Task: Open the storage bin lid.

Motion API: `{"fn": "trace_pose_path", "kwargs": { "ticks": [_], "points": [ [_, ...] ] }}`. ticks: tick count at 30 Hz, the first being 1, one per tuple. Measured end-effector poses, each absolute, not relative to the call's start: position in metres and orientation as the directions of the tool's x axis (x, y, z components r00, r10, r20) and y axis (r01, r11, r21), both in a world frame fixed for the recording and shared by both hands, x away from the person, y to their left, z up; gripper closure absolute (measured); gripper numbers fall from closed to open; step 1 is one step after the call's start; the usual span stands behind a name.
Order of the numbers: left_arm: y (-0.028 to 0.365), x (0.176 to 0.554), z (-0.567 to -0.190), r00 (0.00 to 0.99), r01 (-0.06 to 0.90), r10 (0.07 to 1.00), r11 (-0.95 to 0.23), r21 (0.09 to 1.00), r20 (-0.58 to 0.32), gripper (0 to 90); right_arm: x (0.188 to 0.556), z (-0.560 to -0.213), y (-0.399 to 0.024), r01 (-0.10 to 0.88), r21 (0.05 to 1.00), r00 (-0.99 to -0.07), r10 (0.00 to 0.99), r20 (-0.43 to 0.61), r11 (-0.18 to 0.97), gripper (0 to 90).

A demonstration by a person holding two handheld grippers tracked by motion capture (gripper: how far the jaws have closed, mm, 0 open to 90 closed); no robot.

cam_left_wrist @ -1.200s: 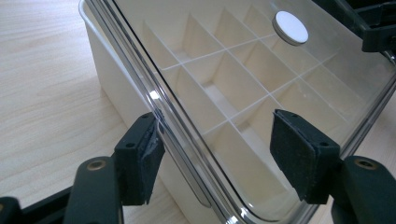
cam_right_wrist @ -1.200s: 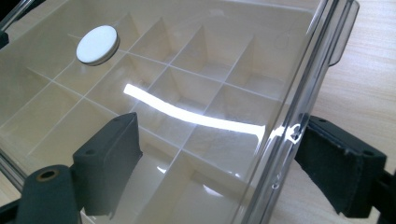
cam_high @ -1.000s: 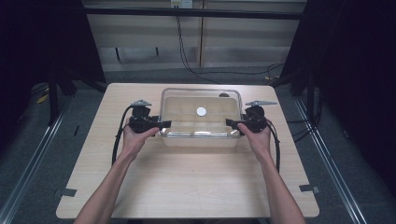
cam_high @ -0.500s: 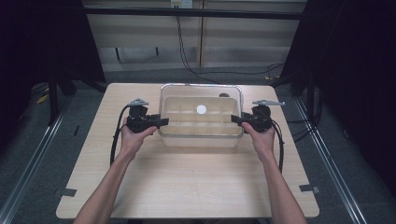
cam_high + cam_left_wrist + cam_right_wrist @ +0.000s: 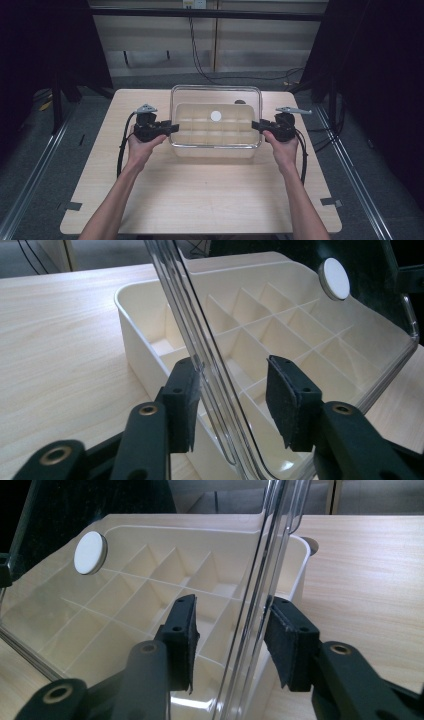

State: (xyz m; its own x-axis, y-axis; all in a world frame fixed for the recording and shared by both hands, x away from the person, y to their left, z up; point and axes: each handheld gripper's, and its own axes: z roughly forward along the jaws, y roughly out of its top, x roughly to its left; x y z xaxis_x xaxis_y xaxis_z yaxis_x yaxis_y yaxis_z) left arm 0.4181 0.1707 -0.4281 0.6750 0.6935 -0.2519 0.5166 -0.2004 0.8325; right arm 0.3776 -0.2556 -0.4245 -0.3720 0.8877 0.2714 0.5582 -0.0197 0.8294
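A cream box (image 5: 215, 150) split into several compartments sits at the middle of the table. Its clear lid (image 5: 200, 97), with a white round disc (image 5: 215, 115) on it, stands tilted up over the box. My left gripper (image 5: 172, 128) is at the lid's left edge and my right gripper (image 5: 255, 125) at its right edge. Both sets of jaws have just been closing. In the left gripper view the lid's rim (image 5: 210, 390) runs between the jaws of the left gripper (image 5: 232, 405), against the left pad and clear of the right one. In the right gripper view the lid's rim (image 5: 252, 630) lies by the right pad of the right gripper (image 5: 230, 640).
The light wooden table (image 5: 200, 200) has bare room in front of the box and at both sides. A small dark thing (image 5: 240, 102) lies behind the box. Cables (image 5: 200, 60) hang on the floor beyond the far edge.
Both grippers have shifted slightly outward along the box's sides. The lid's far edge reaches a little higher in the high view than a second ago.
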Motion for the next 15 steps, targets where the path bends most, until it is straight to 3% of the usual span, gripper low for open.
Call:
{"fn": "trace_pose_path", "kwargs": {
  "ticks": [15],
  "points": [
    [0.1699, 0.4129, -0.4205, 0.693, 0.483, 0.684, -0.203, 0.852, -0.23, 63.1, 0.3684, -0.4164, -0.2644, 0.535, 0.844, -0.388, 0.876, 0.285, -0.038, 65.1]
  ]
}}
